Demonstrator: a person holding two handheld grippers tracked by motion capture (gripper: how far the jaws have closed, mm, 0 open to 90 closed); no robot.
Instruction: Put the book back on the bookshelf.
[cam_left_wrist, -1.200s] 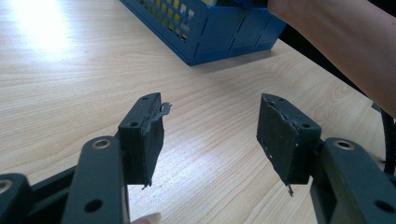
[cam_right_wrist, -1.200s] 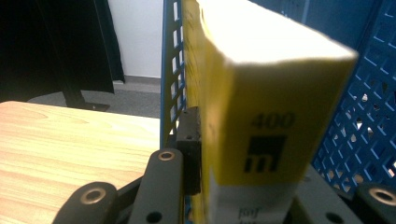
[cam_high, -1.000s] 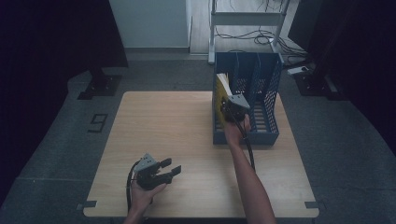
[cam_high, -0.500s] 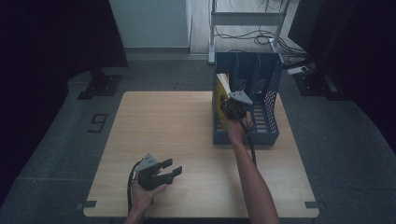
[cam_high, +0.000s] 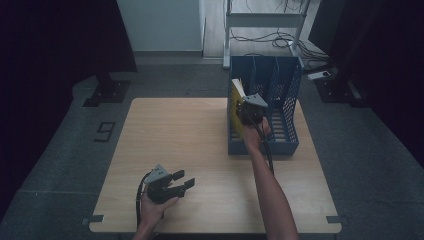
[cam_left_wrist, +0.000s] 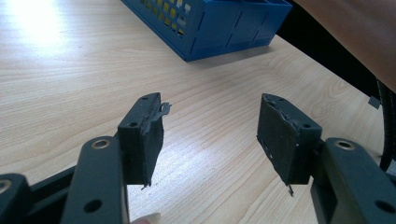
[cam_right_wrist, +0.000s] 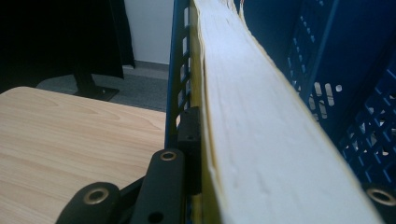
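A: So where was the yellow book (cam_high: 236, 102)?

B: Standing upright in the leftmost slot of the blue file rack (cam_high: 285, 145), against its left wall. The right gripper (cam_high: 248, 111) had its jaws clamped on the page edge.

A: And the left gripper (cam_high: 186, 182)?

B: Low over the wooden table (cam_high: 180, 130) near the front edge, jaws spread, nothing between them.

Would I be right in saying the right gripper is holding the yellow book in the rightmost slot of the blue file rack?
Not quite: the right gripper holds the yellow book in the leftmost slot of the blue file rack, against its left wall, as the high view shows. The rest stands.
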